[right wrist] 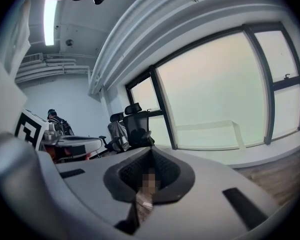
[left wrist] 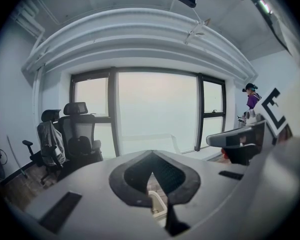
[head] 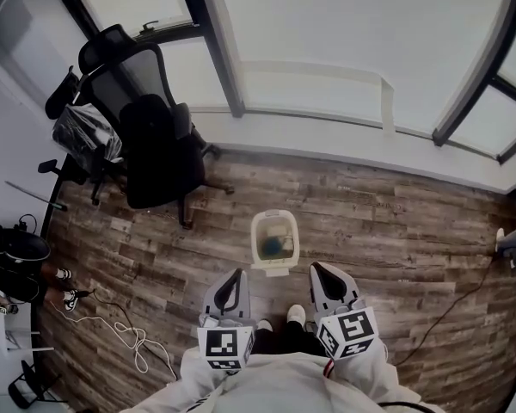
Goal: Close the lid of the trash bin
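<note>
Head view: open trash bin [head: 274,241] on the wooden floor [head: 396,248], with both grippers short of it.
Left gripper [head: 235,278] and right gripper [head: 319,272] hover on the bin's near side, flanking it about equally. Both pairs of fingers are clenched on nothing. The bin's long axis runs away from the person, so the coming move is probably a forward, downward reach.

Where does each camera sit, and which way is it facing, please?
Head view: on the person's head, facing steeply down at the brown wood-plank floor and small white plastic trash bin; the left gripper, right gripper and white sleeves show.
Left gripper view: on the left gripper, facing along its closed jaws to the large window; the right gripper shows at right.
Right gripper view: on the right gripper, facing the same window; the left gripper shows at left.
Shared: the black mesh office chairs appear in all three.
</note>
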Demonstrator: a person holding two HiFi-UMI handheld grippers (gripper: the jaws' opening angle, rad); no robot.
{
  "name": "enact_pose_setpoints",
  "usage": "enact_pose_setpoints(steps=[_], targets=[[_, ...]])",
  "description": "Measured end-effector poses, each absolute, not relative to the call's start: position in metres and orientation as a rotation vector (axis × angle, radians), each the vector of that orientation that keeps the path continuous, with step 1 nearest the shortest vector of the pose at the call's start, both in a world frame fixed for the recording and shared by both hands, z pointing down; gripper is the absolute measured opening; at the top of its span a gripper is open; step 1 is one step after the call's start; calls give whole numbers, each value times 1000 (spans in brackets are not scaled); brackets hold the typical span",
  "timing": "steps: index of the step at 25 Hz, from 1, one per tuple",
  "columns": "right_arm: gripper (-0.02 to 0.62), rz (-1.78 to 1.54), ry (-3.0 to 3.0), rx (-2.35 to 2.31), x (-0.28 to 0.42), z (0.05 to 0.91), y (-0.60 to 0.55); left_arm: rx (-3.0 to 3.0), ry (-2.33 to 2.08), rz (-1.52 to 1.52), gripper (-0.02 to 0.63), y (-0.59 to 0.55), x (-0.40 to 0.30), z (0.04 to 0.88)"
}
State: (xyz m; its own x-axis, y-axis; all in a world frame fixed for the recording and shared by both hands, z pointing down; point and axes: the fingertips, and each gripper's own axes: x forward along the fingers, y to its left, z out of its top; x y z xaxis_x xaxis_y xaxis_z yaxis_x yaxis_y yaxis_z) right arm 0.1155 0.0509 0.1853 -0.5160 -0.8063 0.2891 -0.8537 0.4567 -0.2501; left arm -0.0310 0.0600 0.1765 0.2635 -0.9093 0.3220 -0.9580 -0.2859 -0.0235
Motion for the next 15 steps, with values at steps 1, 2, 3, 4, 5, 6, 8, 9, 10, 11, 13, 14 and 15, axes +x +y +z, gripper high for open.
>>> enact_pose_setpoints(steps=[1, 2, 3, 4, 5, 6, 8, 9, 10, 11, 13, 14, 15], targets=[[23, 564, -2565, 1471, 116, 188, 48, 2348, -1755, 418, 5, 59, -30, 181], [23, 571, -2559, 1471, 117, 192, 46, 2345, -1751, 430, 5, 58, -30, 186], [23, 576, -2553, 1470, 118, 196, 43, 2343, -1748, 443, 5, 56, -30, 192], [23, 582, -2545, 1470, 119, 201, 40, 2341, -1747, 456, 5, 53, -31, 199], [23, 590, -2534, 1469, 120, 208, 36, 2336, -1742, 467, 5, 50, -32, 207], [23, 600, -2521, 1469, 120, 215, 33, 2329, -1735, 478, 5, 48, -33, 215], [23, 621, -2490, 1471, 120, 230, 29, 2314, -1715, 494, 5, 42, -36, 231], [23, 631, -2476, 1472, 119, 237, 26, 2306, -1706, 501, 6, 39, -38, 238], [23, 640, -2463, 1473, 117, 244, 24, 2298, -1696, 508, 5, 36, -41, 246], [23, 649, -2451, 1474, 114, 249, 21, 2289, -1686, 514, 5, 33, -43, 253], [23, 665, -2432, 1471, 110, 260, 17, 2279, -1666, 526, 5, 27, -47, 269], [23, 672, -2423, 1466, 107, 266, 16, 2279, -1654, 532, 5, 24, -48, 277], [23, 679, -2414, 1462, 105, 272, 15, 2279, -1643, 538, 5, 22, -49, 285]])
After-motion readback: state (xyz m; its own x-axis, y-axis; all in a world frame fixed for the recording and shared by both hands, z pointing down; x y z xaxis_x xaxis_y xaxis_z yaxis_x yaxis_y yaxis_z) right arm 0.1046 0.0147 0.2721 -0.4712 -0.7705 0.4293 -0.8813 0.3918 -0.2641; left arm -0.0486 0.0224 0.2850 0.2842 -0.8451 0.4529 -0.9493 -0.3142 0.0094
